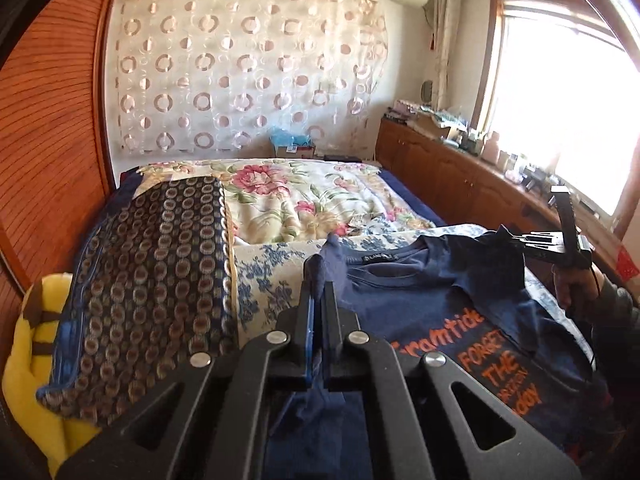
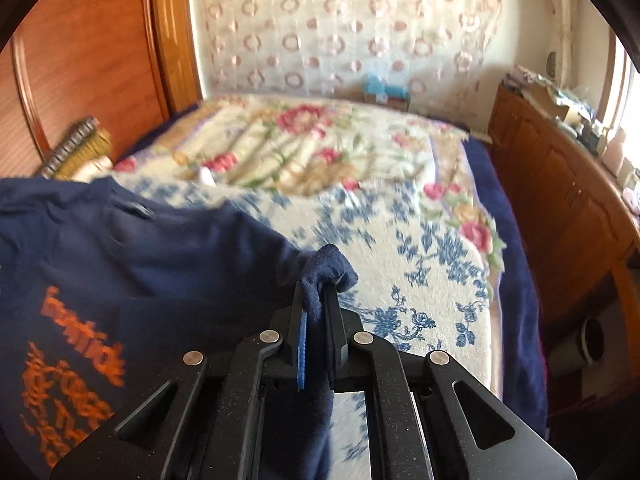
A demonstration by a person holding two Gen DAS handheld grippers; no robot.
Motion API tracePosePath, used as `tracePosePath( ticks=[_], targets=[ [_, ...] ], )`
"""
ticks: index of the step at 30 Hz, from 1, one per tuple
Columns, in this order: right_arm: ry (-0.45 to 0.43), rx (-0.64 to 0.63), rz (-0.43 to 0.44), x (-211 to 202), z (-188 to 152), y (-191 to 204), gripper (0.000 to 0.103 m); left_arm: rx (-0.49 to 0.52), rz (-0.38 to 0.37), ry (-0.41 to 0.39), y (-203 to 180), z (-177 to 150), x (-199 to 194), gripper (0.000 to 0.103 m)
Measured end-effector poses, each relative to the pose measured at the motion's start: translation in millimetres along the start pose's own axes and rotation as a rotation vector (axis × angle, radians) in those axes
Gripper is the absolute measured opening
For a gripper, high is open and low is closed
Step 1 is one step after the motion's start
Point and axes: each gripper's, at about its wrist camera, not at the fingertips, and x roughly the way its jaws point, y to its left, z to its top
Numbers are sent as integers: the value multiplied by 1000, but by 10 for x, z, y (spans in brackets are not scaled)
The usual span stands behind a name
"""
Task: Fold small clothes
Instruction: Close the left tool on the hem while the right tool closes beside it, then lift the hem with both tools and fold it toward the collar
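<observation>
A navy T-shirt (image 1: pixel 432 292) with orange lettering is held up over the bed, its neck facing away from me. My left gripper (image 1: pixel 319 280) is shut on a bunched corner of the T-shirt, cloth poking out past its tips. In the right wrist view the same T-shirt (image 2: pixel 132 248) hangs to the left, and my right gripper (image 2: pixel 318 284) is shut on another bunched corner of it. The right gripper (image 1: pixel 516 238) also shows at the far right of the left wrist view, held by a hand (image 1: pixel 572 284), pinching the shirt's edge.
The bed carries a floral blanket (image 1: pixel 288 196) and a blue-flowered cover (image 2: pixel 420 264). A dark patterned pillow (image 1: pixel 152 280) and a yellow cushion (image 1: pixel 28 364) lie at the left. A wooden cabinet (image 1: pixel 460 172) with clutter runs along the right under the window; a wooden wardrobe (image 1: pixel 52 140) stands left.
</observation>
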Motion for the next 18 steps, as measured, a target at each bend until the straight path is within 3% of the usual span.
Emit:
tracePosePath(
  ticks=[10,18],
  targets=[
    [-134,55,-11,-890,-271,119,3,-20,16,-84,-62,-370,-683,0],
    [-152,79,-17,-1470,-869,261,3,-82,45,-77,77,-864,-1006,0]
  ],
)
